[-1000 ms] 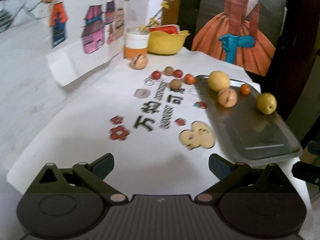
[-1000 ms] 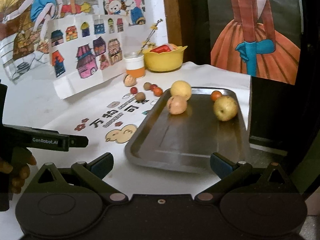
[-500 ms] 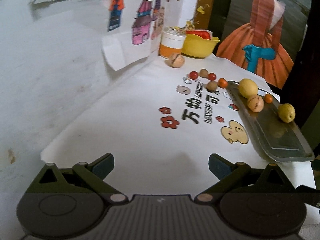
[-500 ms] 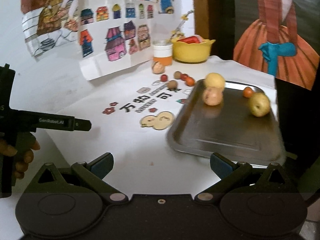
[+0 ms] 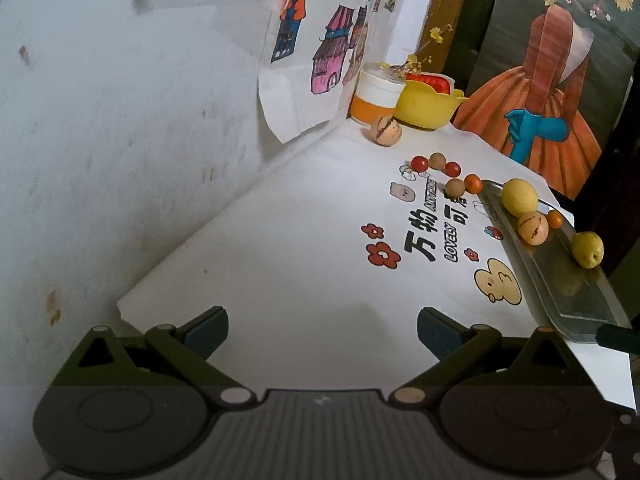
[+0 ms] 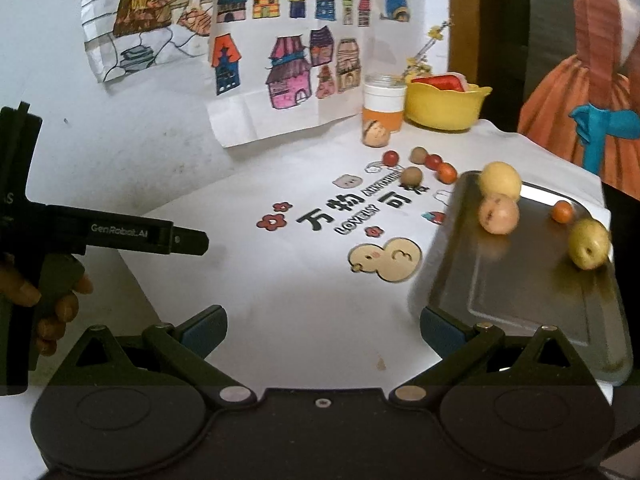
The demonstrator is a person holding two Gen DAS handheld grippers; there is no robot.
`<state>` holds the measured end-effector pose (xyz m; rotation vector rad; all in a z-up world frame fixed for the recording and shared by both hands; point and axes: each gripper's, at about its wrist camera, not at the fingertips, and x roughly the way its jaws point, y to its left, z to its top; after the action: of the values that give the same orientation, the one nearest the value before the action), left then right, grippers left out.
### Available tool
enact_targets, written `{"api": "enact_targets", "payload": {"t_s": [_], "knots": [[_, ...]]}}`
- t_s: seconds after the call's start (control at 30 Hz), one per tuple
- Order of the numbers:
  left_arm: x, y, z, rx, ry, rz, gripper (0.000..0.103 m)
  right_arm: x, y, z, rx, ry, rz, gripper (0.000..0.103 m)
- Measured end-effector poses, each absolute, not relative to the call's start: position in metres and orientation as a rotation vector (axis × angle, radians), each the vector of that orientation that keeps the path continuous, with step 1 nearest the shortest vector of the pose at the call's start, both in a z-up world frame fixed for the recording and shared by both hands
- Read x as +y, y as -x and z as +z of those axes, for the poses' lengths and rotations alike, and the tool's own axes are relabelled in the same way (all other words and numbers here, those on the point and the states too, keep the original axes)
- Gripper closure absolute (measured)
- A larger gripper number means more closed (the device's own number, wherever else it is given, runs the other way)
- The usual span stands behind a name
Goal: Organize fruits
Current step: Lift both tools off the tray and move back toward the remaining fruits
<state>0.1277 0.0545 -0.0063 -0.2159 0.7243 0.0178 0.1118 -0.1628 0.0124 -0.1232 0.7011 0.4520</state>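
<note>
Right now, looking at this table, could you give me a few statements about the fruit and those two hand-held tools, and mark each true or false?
1. Four fruits lie on the metal tray. True: a yellow fruit, a peach, a small orange fruit and a yellow-green fruit.
2. The left gripper holds a fruit. False: its fingers are spread with nothing between them.
3. The yellow bowl sits on the tray. False: it stands at the back by the orange-banded cup.
4. Small fruits lie off the tray on the table. True.
5. The right gripper is open. True.
</note>
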Motion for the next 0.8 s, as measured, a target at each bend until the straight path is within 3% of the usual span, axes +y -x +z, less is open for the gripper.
{"api": "enact_targets", "payload": {"t_s": [0.8], "knots": [[0.034,-0.219,-0.001,0.717,0.173,-0.037,0.001,-0.173,-0.203,0.007,0.641,0.273,0.450,0.001]]}}
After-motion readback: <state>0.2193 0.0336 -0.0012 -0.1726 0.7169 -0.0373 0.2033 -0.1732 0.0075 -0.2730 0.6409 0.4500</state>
